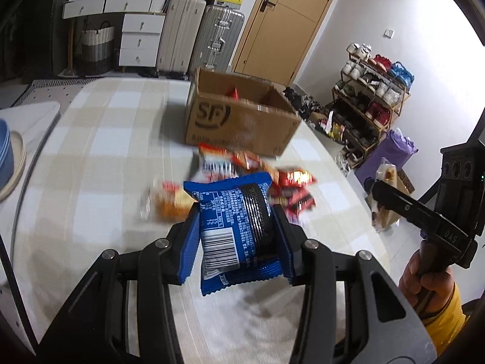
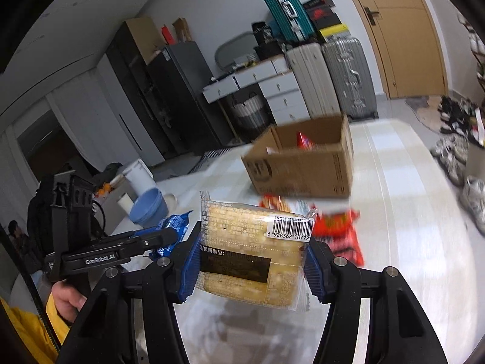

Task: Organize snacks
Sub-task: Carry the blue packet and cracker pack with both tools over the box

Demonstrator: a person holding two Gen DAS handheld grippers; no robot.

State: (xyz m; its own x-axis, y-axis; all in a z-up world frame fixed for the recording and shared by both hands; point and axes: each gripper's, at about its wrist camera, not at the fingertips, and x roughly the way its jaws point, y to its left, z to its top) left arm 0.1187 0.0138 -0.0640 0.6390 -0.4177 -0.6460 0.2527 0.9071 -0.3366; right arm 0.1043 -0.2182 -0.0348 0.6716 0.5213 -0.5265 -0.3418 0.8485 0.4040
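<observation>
1. Two grippers, both loaded. The left gripper (image 1: 236,236) has its blue pads clamped on the sides of a blue snack packet (image 1: 235,230), jaws fairly narrow, barcode side facing the camera, lower middle of the left wrist view.
2. The right gripper (image 2: 251,261) is pinching a clear-wrapped cake (image 2: 251,251), a pale yellow slab with a barcode sticker at its upper right corner and a dark label across the front. Jaws are a bit wider here, pads pressed on both ends of the wrapper.
3. Both packs hang above the checked tablecloth (image 1: 100,151), not touching it.
4. Loose snack pile (image 1: 257,176), mostly red and orange wrappers, lies blurry on the cloth in mid-frame, just in front of the cardboard box (image 1: 239,121). Box is open on top with something red inside.
5. A hand (image 1: 424,276) with a yellow sleeve grips the right tool's handle at the lower right of the left view; both tools tilt downward toward the table.
</observation>
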